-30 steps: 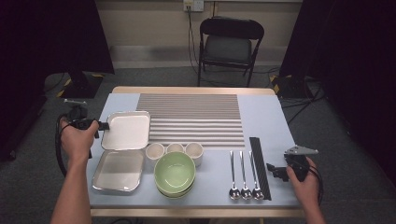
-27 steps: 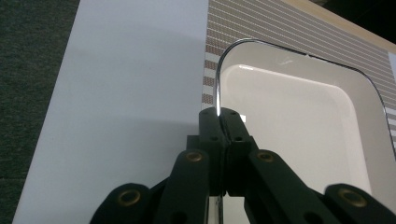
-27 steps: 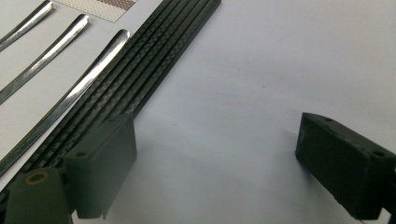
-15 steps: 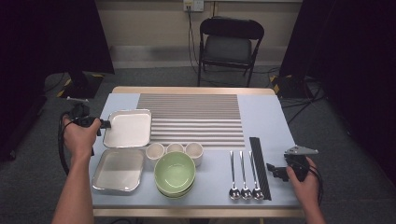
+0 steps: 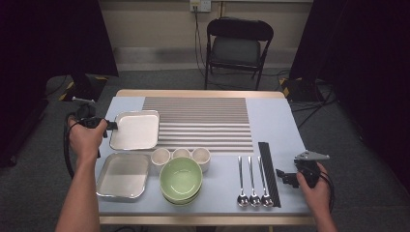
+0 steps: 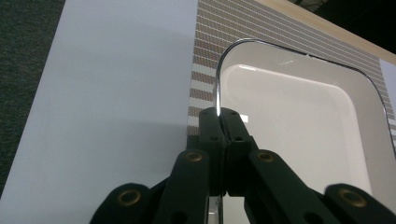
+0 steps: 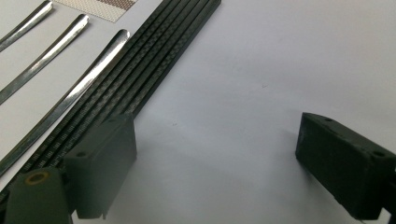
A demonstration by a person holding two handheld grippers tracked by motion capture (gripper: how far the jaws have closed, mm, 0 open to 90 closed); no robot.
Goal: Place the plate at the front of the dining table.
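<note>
My left gripper [image 5: 112, 125] pinches one of two trays [image 5: 135, 129], three cups [image 5: 181, 153] half hidden behind bowls [image 5: 181, 180]; right gripper [image 5: 285, 176] gapes empty.

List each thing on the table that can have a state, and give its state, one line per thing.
Upper tray: rim pinched by left tongs.
Lower tray: flat, free.
Right tongs: open, holding nothing.
Green bowls: stacked, upright.
Three cups: upright.
Spoons: lying parallel.

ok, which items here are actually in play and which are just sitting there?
In play:
left gripper, shut on the upper metal tray, at its rim

Lying about:
second tray
green bowls
three cups
three spoons
black chopsticks
striped mat
right gripper, open
</note>
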